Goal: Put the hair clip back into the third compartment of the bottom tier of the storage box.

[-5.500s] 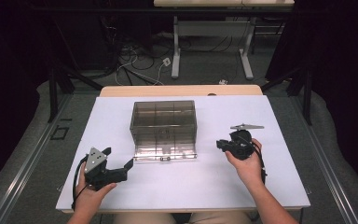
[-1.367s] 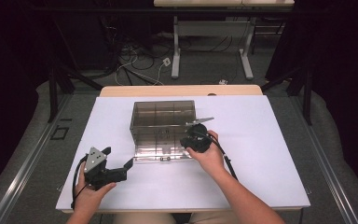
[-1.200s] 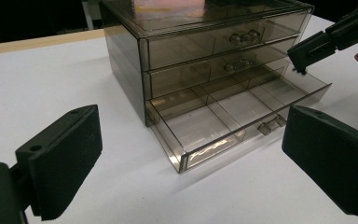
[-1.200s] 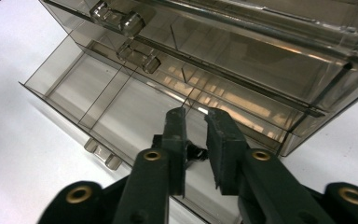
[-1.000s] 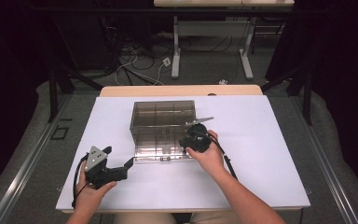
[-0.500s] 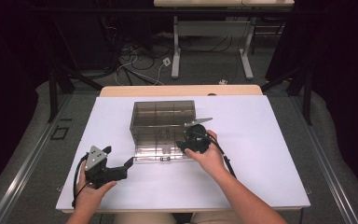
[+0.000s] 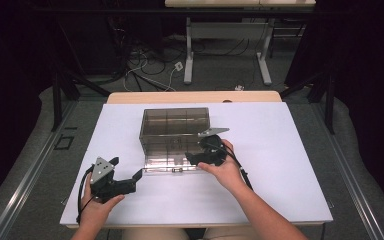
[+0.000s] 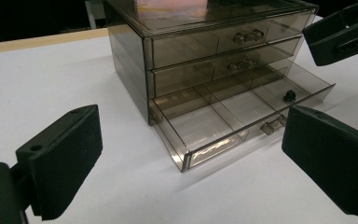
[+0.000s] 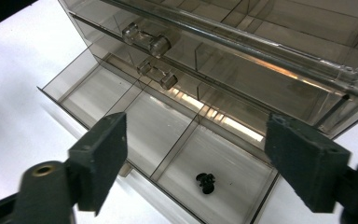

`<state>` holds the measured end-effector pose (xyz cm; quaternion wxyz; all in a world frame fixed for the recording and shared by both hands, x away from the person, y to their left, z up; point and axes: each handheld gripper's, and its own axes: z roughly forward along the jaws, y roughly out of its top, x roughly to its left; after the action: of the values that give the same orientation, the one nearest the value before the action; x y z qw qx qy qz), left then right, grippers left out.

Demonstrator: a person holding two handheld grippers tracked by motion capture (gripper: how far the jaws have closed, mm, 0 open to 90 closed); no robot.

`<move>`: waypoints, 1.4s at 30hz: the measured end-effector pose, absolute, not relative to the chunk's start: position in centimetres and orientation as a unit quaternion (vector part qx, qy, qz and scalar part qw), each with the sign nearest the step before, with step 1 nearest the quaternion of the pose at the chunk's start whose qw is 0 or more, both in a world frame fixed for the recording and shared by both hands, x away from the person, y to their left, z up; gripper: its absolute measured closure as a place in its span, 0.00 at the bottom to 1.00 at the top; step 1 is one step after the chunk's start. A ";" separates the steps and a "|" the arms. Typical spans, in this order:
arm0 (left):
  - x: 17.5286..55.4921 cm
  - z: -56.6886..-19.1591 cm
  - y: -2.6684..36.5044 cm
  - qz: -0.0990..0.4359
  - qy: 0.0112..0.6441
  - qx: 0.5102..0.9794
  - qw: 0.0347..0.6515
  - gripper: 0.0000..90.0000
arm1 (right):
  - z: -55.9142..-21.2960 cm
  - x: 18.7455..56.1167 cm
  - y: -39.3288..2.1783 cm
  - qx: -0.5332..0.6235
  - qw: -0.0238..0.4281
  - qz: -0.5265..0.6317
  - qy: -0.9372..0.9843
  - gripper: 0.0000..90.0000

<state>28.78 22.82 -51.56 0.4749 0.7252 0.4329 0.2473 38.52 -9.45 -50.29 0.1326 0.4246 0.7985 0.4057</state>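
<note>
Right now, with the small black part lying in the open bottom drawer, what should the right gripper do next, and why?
Probably back out and up, then push the bottom drawer shut. The right gripper has just been opening; its jaws stand wide with nothing between them, and the black part lies loose in the drawer's end compartment below. The left gripper rests on the table, apart from the drawer unit.

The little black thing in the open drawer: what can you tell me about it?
The small black part is dark, knobbly, matt, perhaps plastic or rubber; its exact kind is too small to tell. It lies loose on the floor of one end compartment of the pulled-out bottom drawer of the smoky clear drawer cabinet. The right gripper hangs over it, jaws just opened wide, nothing between them touching it.
</note>
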 end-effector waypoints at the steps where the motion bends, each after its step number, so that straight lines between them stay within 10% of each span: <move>1: 28.8 -51.5 22.8 0.249 0.432 0.726 0.474 0.05 | -50.3 38.5 -9.5 0.422 0.139 0.408 0.797 0.20; 42: 28.4 -51.4 22.9 0.248 0.428 0.723 0.481 0.05 | -47.6 36.1 -11.2 0.400 0.188 0.429 0.788 0.00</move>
<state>28.41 22.86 -51.36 0.4813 0.7232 0.4285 0.2484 36.08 -11.24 -47.57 0.1878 0.3996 0.7881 0.4289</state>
